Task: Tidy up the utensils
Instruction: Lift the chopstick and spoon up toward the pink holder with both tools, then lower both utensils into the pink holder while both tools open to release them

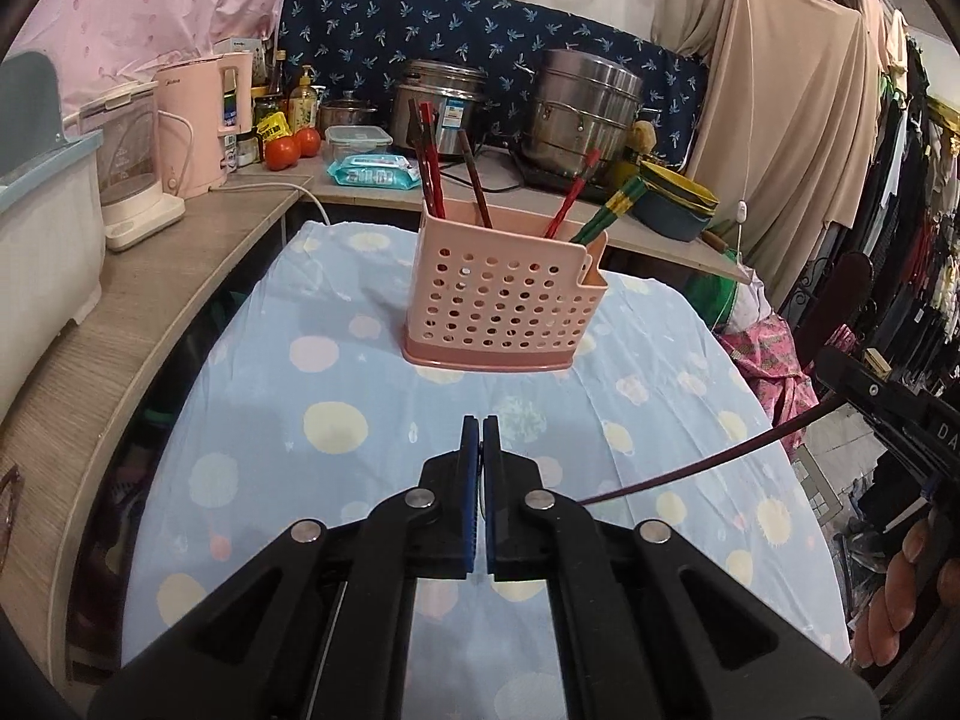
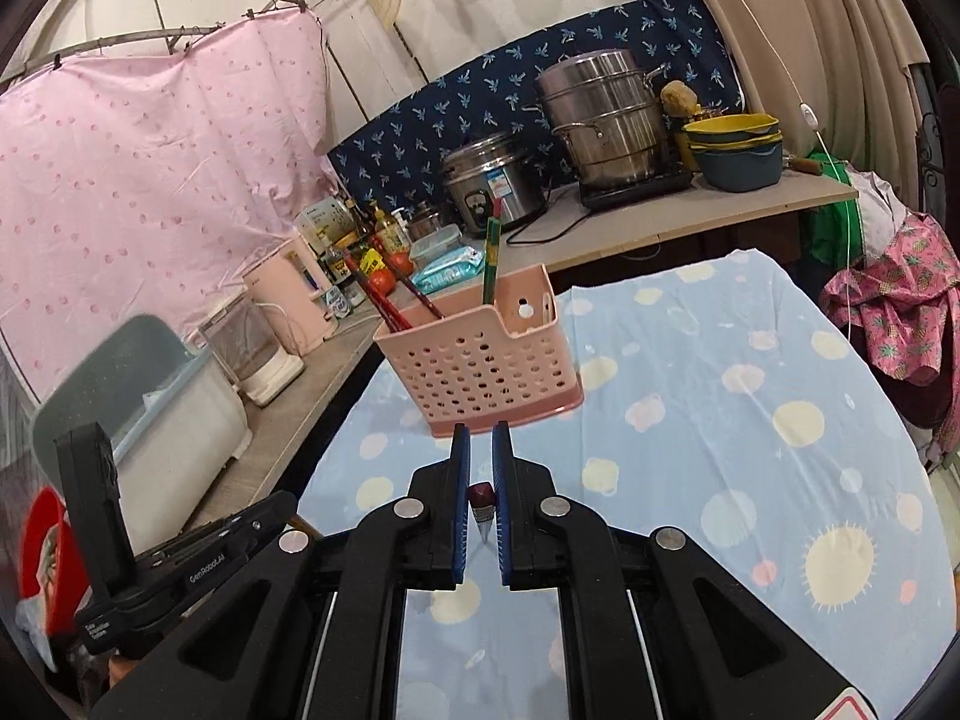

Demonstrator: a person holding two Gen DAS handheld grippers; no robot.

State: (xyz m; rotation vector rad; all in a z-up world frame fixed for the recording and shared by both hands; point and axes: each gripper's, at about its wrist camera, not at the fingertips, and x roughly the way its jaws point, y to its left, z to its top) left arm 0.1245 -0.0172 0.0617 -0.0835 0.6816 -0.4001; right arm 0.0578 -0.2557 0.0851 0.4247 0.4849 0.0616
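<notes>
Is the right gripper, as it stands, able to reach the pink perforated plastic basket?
Probably yes: bare cloth lies between right gripper and pink perforated plastic basket, but it already clamps a dark chopstick.

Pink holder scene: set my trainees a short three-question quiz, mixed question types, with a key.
1. True or false: the left gripper is shut with nothing between its pads.
2. What does the right gripper hold?
A. a spoon
B. a dark red chopstick
C. a tomato
3. Fill in: the holder stands on the ___ cloth.

Key: 1 true; 2 B; 3 blue spotted.
</notes>
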